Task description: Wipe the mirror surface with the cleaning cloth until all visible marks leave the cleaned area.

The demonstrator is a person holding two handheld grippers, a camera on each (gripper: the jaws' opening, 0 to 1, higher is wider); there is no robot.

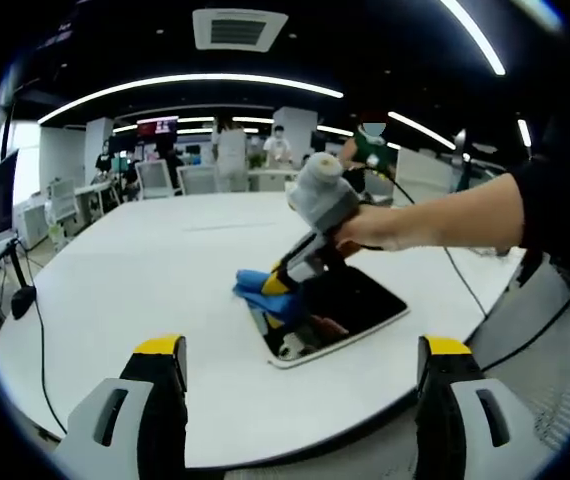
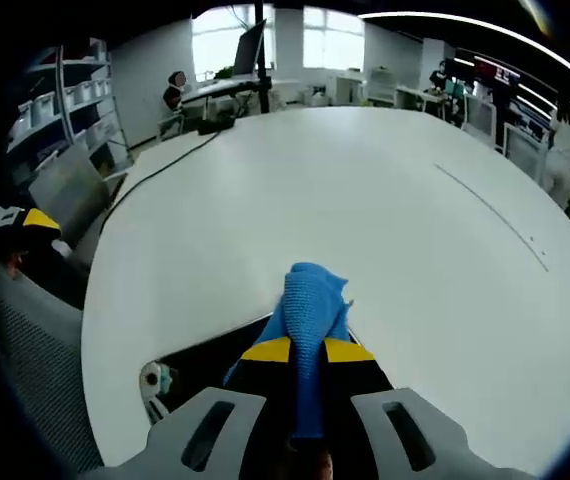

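A dark rectangular mirror (image 1: 350, 305) with a white rim lies flat on the white table (image 1: 145, 270), near its front edge. In the left gripper view my right gripper (image 1: 283, 282), held by a person's hand, comes down from the right. It is shut on a blue cleaning cloth (image 1: 257, 290), which it presses at the mirror's far left corner. My left gripper (image 1: 303, 348) is open and holds nothing, hovering off the near table edge in front of the mirror. In the right gripper view the right gripper (image 2: 307, 352) grips the cloth (image 2: 310, 295) over the mirror (image 2: 200, 360).
A black cable (image 2: 155, 170) runs across the table's far left side. A grey mesh chair (image 1: 540, 320) stands to the right of the table. Desks, monitors and people fill the office behind. The left gripper's yellow tip (image 2: 37, 222) shows at the left of the right gripper view.
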